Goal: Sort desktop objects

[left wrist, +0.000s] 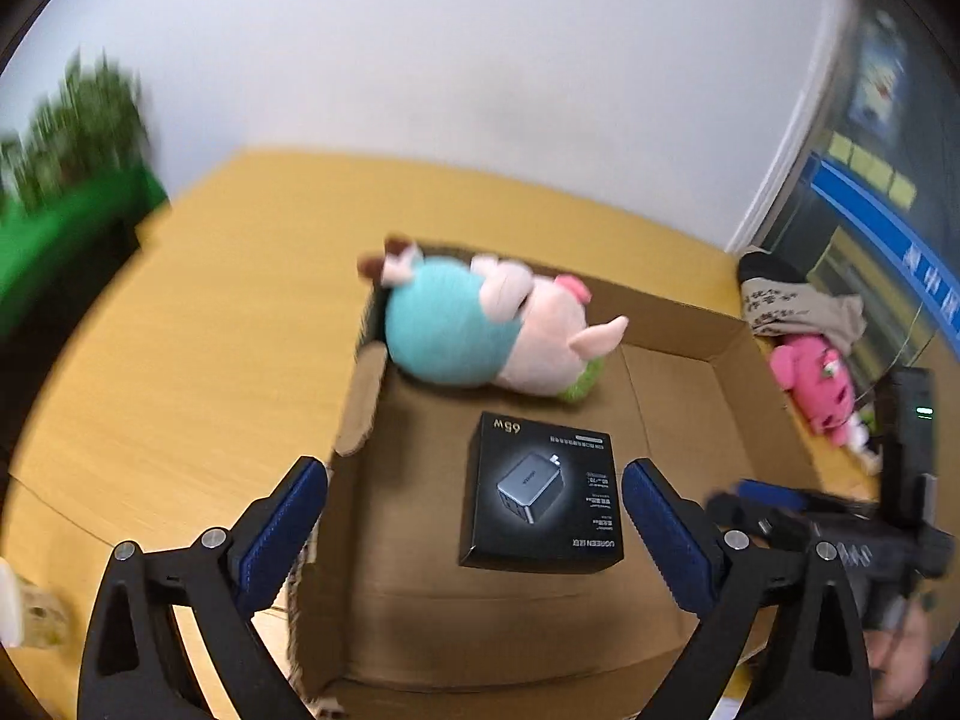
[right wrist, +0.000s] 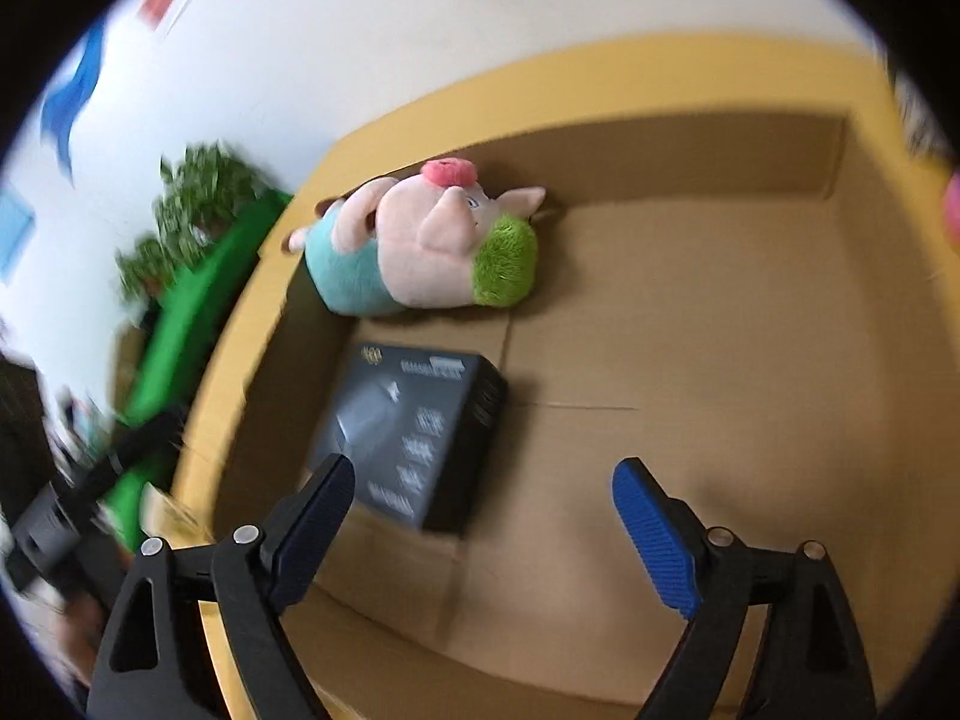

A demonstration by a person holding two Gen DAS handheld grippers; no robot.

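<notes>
An open cardboard box [left wrist: 672,408] sits on the yellow wooden table [left wrist: 210,330]. Inside it lie a pink pig plush in a teal shirt [left wrist: 480,324] at the far side and a black charger box [left wrist: 540,498] nearer to me. My left gripper [left wrist: 474,516] is open and empty, its jaws either side of the charger box and above it. My right gripper [right wrist: 480,510] is open and empty over the cardboard box [right wrist: 690,330], with the charger box [right wrist: 414,432] and the pig plush [right wrist: 420,246] ahead of it. The right gripper also shows at the right of the left wrist view [left wrist: 840,534].
A pink plush toy [left wrist: 816,384] and a grey printed cloth [left wrist: 798,306] lie on the table right of the cardboard box. A green box with a plant [left wrist: 66,192] stands at the far left. A pale object [left wrist: 24,612] sits at the table's near left.
</notes>
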